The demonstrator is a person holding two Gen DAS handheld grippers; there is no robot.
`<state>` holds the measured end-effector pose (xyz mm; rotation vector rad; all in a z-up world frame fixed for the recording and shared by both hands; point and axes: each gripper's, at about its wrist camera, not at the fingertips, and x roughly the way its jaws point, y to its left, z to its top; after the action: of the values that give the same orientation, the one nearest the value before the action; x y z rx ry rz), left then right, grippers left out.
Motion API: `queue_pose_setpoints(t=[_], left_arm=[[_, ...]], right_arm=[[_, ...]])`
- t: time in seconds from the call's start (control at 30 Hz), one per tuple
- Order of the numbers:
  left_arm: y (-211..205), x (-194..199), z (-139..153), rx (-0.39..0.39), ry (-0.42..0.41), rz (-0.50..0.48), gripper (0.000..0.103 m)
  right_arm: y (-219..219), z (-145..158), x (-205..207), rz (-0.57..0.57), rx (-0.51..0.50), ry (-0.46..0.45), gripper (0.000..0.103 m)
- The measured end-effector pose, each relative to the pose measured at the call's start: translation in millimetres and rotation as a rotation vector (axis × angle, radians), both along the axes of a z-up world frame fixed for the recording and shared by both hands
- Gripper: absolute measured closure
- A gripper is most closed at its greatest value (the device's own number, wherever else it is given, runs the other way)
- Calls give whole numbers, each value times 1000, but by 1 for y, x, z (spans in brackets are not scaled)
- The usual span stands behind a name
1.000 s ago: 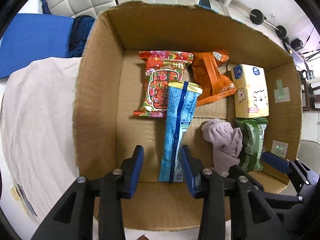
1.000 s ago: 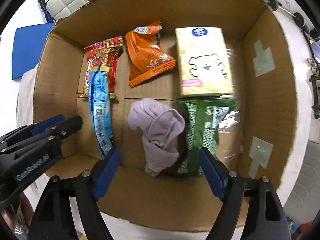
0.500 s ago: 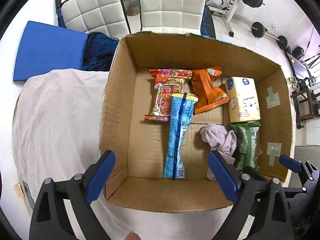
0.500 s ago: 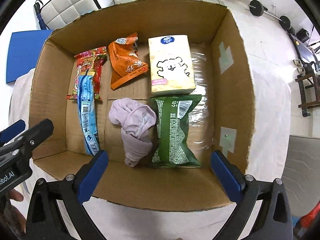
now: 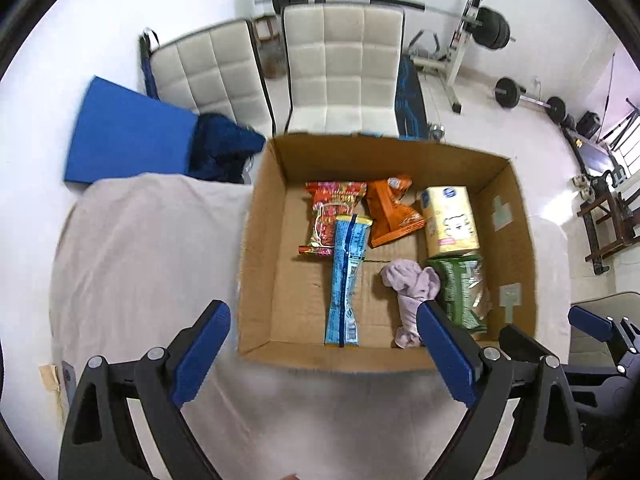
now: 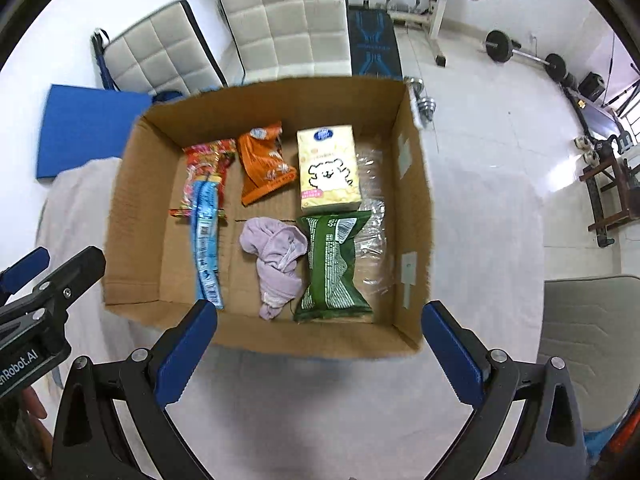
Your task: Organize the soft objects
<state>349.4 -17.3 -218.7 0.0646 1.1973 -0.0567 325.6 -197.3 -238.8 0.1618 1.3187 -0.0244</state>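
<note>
Only legible text: "nRobot.AI" in white on black body of left gripper (image 6: 24, 276), lower left edge of right wrist view (first letters cut off by frame). Print on green packet (image 6: 330, 268), blue packet (image 6: 206, 240), orange packet (image 6: 264, 164) and yellow tissue pack (image 6: 328, 170) was too small or blurred to read. Nothing readable in left wrist view.

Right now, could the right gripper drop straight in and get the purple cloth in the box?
Probably yes. The right gripper is open and empty, the cardboard box has no lid, and the purple cloth lies uncovered, though the green packet touches its right side.
</note>
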Motion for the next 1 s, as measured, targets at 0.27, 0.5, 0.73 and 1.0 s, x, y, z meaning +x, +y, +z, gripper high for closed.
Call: queue_pose_setpoints(t=[0.27,0.5,0.73,1.0], left_arm=[[3,-74,77,-41,-104,-9,8],[8,-130,128,-80,-161,-8,8],[4,-173,165,-66,-231,-25,8],[9,-199,183,-74,-279,-8,8]], right_arm=[[-8,86,-75,0,30,-151,0],[-9,156,-145,16,32,-271,0],[-7,208,-200,14,15,-361,0],[-8,239,-244,16,3,-395,0]])
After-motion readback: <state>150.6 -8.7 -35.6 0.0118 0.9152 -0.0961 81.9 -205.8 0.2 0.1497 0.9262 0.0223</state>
